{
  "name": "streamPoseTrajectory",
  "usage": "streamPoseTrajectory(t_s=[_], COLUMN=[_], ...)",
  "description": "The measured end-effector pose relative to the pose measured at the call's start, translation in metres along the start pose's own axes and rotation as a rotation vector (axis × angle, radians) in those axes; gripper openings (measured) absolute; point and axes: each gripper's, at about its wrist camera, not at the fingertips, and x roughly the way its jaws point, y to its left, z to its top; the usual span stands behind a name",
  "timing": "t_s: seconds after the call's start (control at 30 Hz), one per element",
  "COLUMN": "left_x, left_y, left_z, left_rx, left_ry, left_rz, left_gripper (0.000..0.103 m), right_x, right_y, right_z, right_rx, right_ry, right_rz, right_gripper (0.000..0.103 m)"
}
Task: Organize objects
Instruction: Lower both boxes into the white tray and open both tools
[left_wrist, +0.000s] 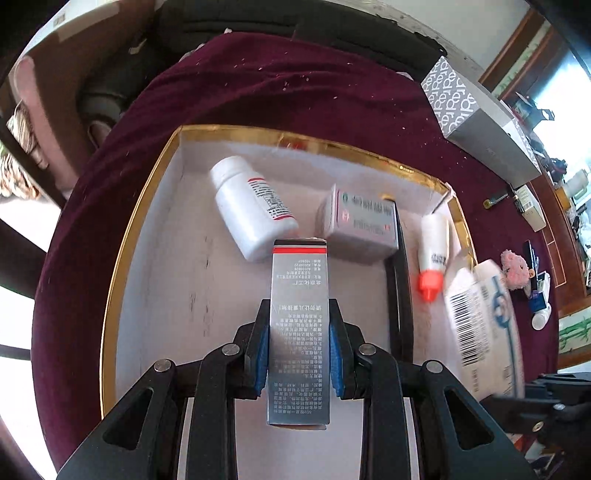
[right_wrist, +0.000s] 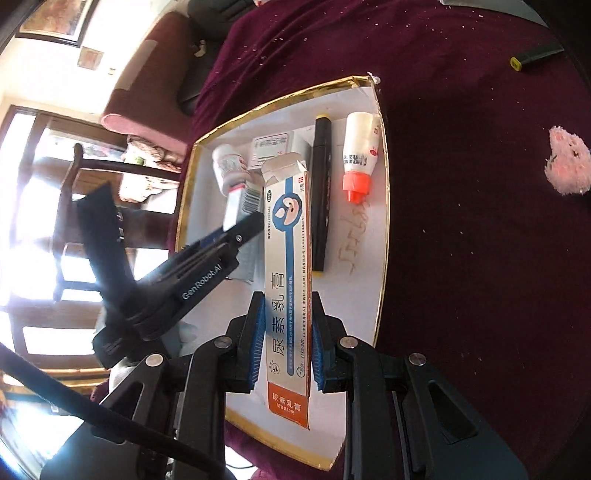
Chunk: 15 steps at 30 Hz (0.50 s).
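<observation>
Ointment carton (right_wrist: 286, 280) sits clamped between the blue pads of our right hand-held gripper (right_wrist: 287, 343), jaws closed on its long sides, its open flap end pointing into the gold-rimmed tray (right_wrist: 384, 236). We hold it above the tray floor, between the black marker pen (right_wrist: 320, 199) and the left hand-held gripper's load; whether its far end touches the floor, we cannot tell.

Our left hand-held gripper (left_wrist: 298, 347) is likewise closed on a silver carton (left_wrist: 299, 325), gripped at mid-length, its red-striped end reaching toward the white pill bottle (left_wrist: 251, 210) and the small grey medicine box (left_wrist: 360, 225). Both lie on the tray floor near the far wall.

Along the tray's right side we see the marker pen and, just beside it, a white dropper bottle with an orange cap (right_wrist: 359, 158), lying parallel.

We judge the step in hand to be placement: both cartons are over the tray and not yet released. The next move calls for lowering each carton flat, aligned with the pen, then opening the jaws. The two cartons are close together, so we should set them down one at a time to avoid collision.

Outside the tray, the dark red tablecloth (right_wrist: 480, 258) carries a pink fluffy item (right_wrist: 567, 166) and a patterned grey box (left_wrist: 476, 122).
</observation>
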Motion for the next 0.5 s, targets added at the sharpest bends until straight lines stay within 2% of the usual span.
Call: streamPoseTrajectory(t_s=[0.07, 0.23, 0.5], left_x=[0.002, 0.001, -0.013], left_y=[0.000, 0.003, 0.018], left_z=[0.005, 0.008, -0.001], left_rx=[0.006, 0.022, -0.019], left_ry=[-0.010, -0.007, 0.055], left_rz=[0.000, -0.010, 0.021], left_gripper=[0.023, 0.023, 0.027], right_x=[0.006, 0.015, 0.034], right_y=[0.000, 0.001, 0.008], right_z=[0.002, 0.000, 0.007], right_rx=[0.003, 0.003, -0.008], right_ry=[0.003, 0.024, 0.058], right_rz=[-0.029, -0.036, -0.057], right_gripper=[0.020, 0.020, 0.020])
